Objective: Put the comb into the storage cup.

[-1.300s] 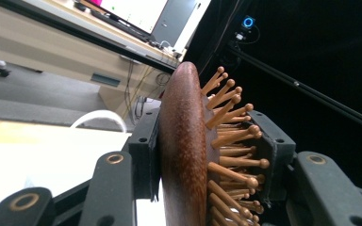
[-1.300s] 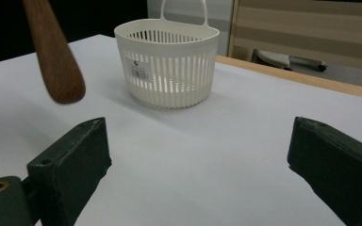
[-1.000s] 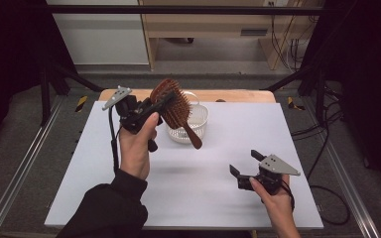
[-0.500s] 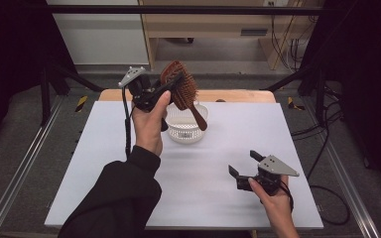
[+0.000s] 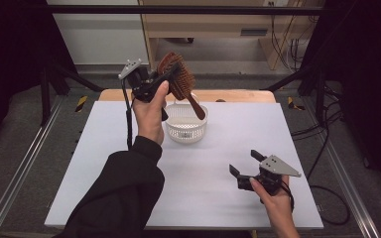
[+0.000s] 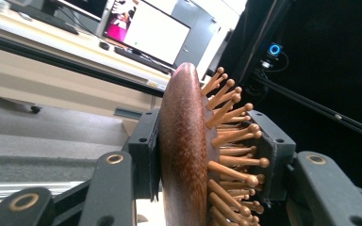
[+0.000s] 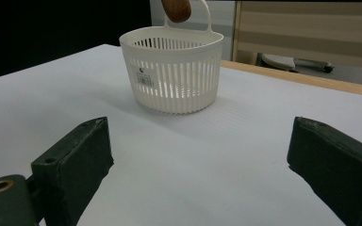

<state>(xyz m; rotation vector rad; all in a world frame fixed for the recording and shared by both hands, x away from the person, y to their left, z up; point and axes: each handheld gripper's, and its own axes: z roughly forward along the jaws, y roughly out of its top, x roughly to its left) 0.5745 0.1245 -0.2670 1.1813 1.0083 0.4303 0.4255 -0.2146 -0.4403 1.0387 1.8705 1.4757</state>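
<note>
1 small unreadable label (image 7: 145,76) on white basket (image 7: 172,80).

In your left gripper view the hairbrush (image 6: 184,155) runs off the bottom edge, its handle unseen. In your right gripper view only that handle's tip (image 7: 176,9) shows, cut by the top edge above the basket (image 7: 172,75); the basket's label is too small to read.

One wooden hairbrush (image 5: 177,79) hangs at twelve o'clock, one white slatted basket (image 5: 186,124) sits just below it, and two grippers are in play: the left gripper (image 5: 162,82) at eleven o'clock, the right gripper (image 5: 245,163) down at five. One white table (image 5: 218,198) carries the basket.
</note>
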